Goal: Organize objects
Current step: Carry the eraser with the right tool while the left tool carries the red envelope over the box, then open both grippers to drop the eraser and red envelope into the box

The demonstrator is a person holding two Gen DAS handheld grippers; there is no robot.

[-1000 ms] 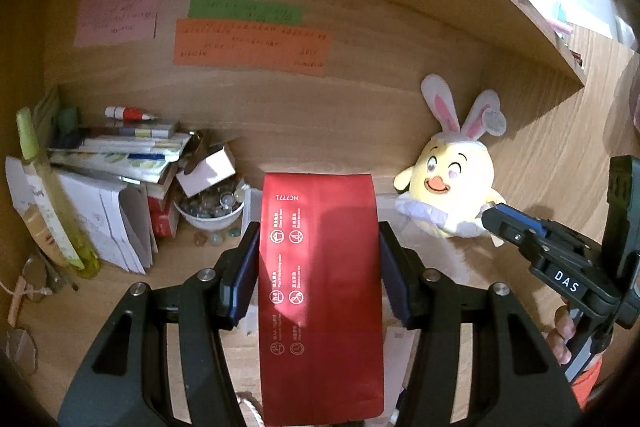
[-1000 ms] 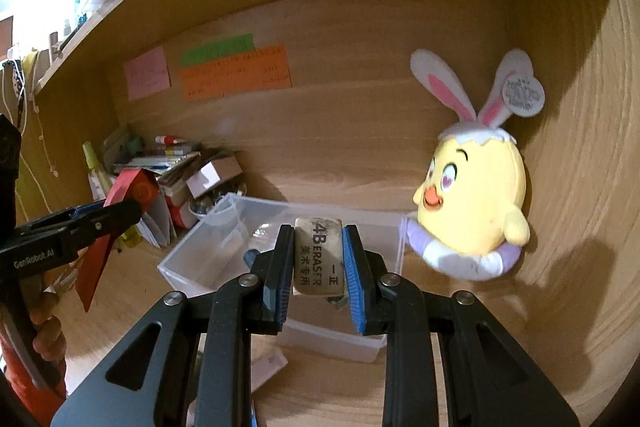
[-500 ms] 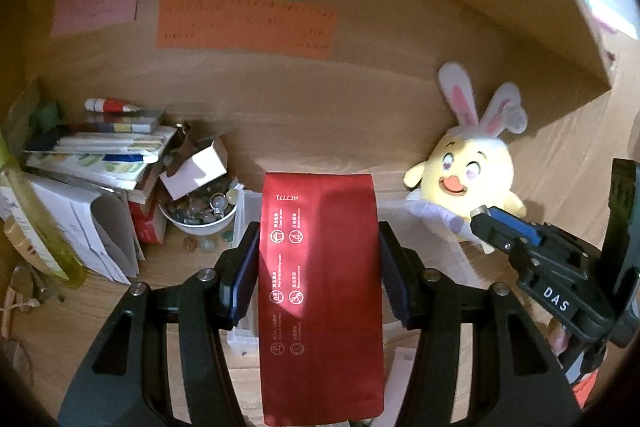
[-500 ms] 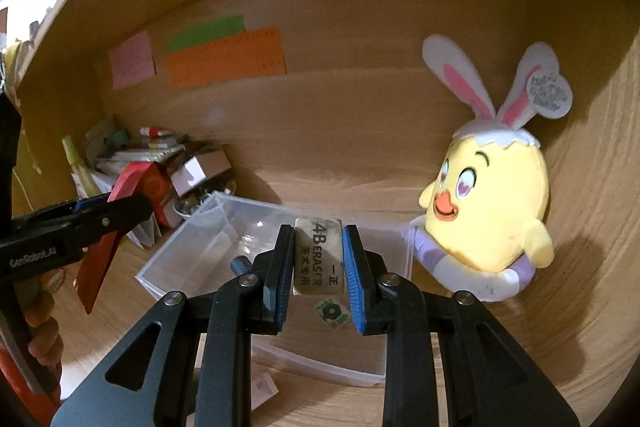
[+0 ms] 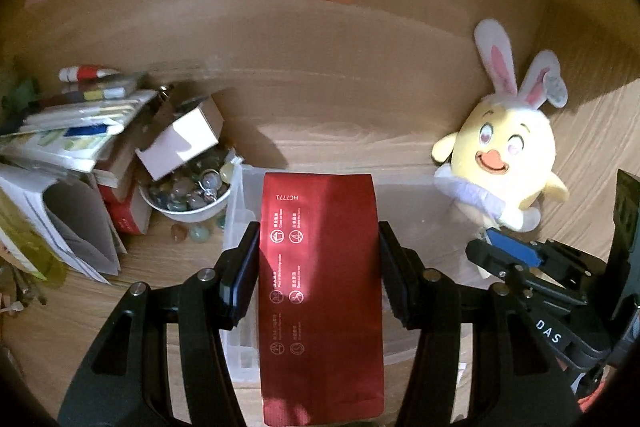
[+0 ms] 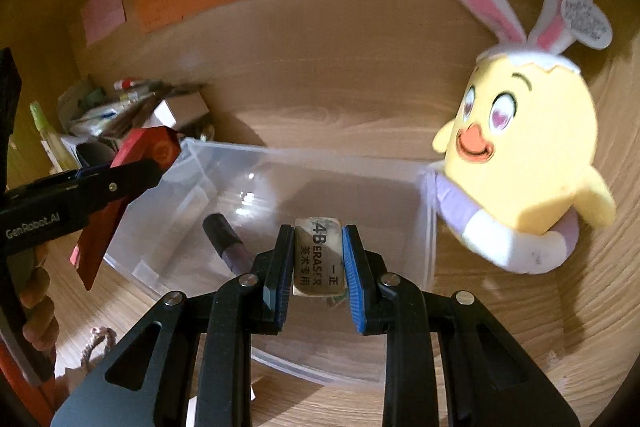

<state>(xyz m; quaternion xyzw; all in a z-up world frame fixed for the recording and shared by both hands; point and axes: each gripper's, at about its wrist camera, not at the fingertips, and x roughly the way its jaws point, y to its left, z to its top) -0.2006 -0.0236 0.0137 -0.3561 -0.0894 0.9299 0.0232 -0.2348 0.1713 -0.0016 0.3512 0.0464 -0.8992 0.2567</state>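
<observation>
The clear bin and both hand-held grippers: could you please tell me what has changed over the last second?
Both hand-held grippers have moved forward and down toward the clear bin, which now looms larger. The right hand-held gripper still grips the eraser above the bin; the left hand-held gripper still holds the red pouch. The plush chick and the bin stayed put.

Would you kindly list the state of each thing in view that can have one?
Left claw: shut on the red pouch.
Right claw: shut on the eraser, over the bin.
Clear bin: open, lidless, a dark marker lying inside.
White bowl: full of stones.
Small box: tilted on the bowl.
Chick plush: upright beside the bin.
</observation>
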